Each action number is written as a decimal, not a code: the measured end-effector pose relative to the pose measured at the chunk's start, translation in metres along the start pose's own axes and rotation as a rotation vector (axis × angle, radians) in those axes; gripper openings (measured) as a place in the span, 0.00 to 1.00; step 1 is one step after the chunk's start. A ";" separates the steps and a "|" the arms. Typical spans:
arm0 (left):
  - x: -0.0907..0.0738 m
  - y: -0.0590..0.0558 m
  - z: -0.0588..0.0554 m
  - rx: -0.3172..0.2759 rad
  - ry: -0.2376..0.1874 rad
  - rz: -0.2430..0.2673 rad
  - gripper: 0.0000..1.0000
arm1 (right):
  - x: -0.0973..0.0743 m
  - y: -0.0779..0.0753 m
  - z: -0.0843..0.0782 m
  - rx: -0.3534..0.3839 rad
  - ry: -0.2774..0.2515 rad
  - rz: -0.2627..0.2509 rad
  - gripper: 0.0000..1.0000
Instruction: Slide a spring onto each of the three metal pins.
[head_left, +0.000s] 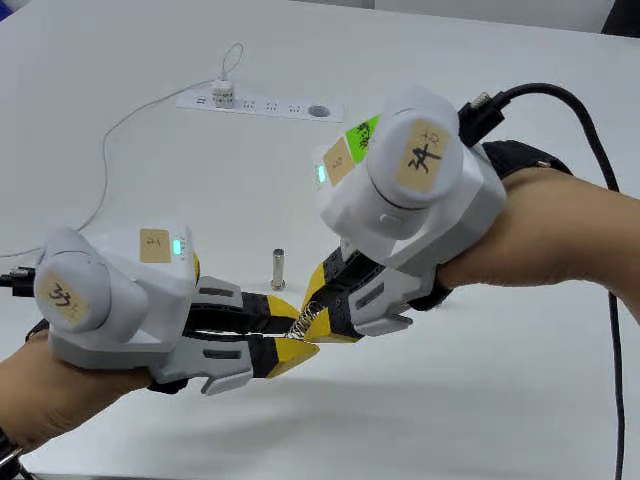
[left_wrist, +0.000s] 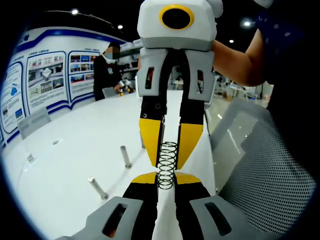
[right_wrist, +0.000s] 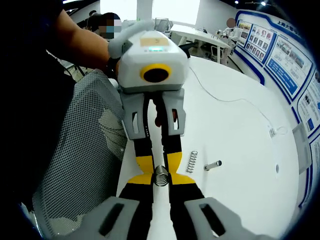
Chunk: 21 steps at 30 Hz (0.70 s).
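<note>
A small metal spring (head_left: 303, 320) hangs above the table between both grippers, which meet tip to tip. My left gripper (head_left: 292, 330) comes in from the lower left and grips one end of the spring (left_wrist: 167, 165) between its yellow tips (left_wrist: 166, 180). The right gripper (head_left: 320, 315) reaches down from the upper right, its jaws closed along the spring's other end (right_wrist: 160, 176). One metal pin (head_left: 278, 268) stands upright just behind them. Two pins (left_wrist: 125, 156) (left_wrist: 97, 187) stand in the left gripper view. A second spring (right_wrist: 192, 161) lies beside a pin (right_wrist: 212, 165).
A white power strip (head_left: 260, 103) with a plugged-in adapter and a thin white cable lies at the far side of the white table (head_left: 480, 400). A grey mesh chair (right_wrist: 80, 150) stands by the table's edge. People stand in the background.
</note>
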<state>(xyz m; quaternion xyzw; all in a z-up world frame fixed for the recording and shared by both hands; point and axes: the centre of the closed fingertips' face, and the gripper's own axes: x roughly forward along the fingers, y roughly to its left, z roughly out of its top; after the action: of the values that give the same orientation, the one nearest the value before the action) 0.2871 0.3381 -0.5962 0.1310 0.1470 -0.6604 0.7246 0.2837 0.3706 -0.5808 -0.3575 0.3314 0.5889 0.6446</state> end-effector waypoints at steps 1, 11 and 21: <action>0.001 -0.001 0.000 0.002 0.001 -0.002 0.12 | 0.000 0.000 0.001 -0.001 0.001 0.001 0.12; 0.000 0.002 0.001 -0.001 -0.008 0.004 0.14 | 0.000 -0.003 -0.001 0.000 0.015 -0.004 0.12; -0.008 0.008 -0.003 -0.025 -0.009 0.042 0.22 | -0.010 -0.017 -0.016 0.017 0.053 -0.044 0.12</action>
<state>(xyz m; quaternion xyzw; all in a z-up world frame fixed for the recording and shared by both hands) 0.2946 0.3470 -0.5960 0.1222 0.1491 -0.6436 0.7407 0.2995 0.3509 -0.5797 -0.3748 0.3455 0.5622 0.6512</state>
